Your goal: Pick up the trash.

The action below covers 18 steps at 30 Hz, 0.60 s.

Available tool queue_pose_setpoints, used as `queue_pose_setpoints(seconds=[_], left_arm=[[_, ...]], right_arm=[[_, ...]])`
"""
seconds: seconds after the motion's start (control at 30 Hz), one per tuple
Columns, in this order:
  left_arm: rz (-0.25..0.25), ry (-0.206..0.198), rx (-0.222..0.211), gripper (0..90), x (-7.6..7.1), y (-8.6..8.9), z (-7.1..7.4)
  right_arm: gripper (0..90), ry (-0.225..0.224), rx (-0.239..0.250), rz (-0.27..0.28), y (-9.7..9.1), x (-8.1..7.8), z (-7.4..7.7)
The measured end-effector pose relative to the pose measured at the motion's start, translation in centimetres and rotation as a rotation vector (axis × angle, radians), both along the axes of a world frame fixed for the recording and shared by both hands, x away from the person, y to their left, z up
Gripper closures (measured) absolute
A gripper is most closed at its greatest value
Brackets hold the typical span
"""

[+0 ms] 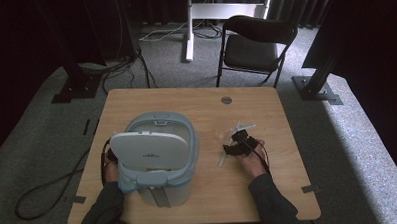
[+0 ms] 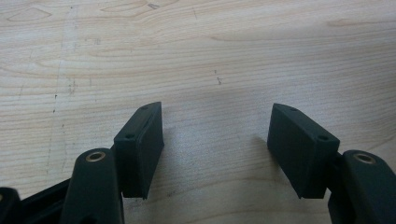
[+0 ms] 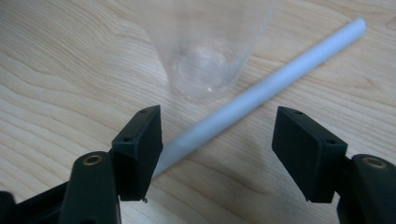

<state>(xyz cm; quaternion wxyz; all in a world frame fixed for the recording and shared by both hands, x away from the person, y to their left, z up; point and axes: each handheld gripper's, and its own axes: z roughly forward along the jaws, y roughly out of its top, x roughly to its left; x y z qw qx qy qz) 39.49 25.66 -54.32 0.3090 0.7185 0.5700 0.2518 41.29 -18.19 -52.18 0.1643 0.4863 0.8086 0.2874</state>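
When the scene is seen from the high view, a wooden table [image 1: 206, 104] is shown with a pale blue bin [image 1: 160, 156] on its left half, and the white lid [image 1: 147, 150] of this bin is tilted up toward the person. The left hand [image 1: 110, 167] is placed just beside the left wall of the bin, partly hidden by it. On the right half of the table the right gripper [image 1: 236, 140] is held low over a white tube [image 1: 232, 143], which lies flat on the wood. A black folding chair [image 1: 256, 42] is seen behind the table on the grey carpet. Through the left gripper view, the left gripper [image 2: 217, 135] is seen with its jaws wide apart, and nothing is held between them, only bare table wood. Through the right gripper view, the right gripper [image 3: 217, 140] is also seen with its jaws wide apart. The white tube [image 3: 261, 88] passes between them at a slant without being pressed by the pads, and its near end is hidden behind the left jaw. A clear plastic cup [image 3: 205, 46] is standing upright just behind the tube, very near to it.
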Motion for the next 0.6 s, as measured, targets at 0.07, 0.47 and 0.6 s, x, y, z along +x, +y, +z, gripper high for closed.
queue_pose_setpoints(seconds=[0.07, 0.47, 0.6], left_arm=[[0.000, 0.000, 0.000, 36.2, 0.0, 0.0, 0.0], [0.000, 0.000, 0.000, 36.2, 0.0, 0.0, 0.0], [0.000, 0.000, 0.000, 36.2, 0.0, 0.0, 0.0]], right_arm=[[35.8, 0.004, 0.003, 0.001, -0.2, 0.0, 0.0], [39.4, 0.032, 0.009, -0.015, -1.2, 0.0, 0.1], [34.8, 0.011, 0.042, -0.006, -0.6, -0.2, 0.5]])
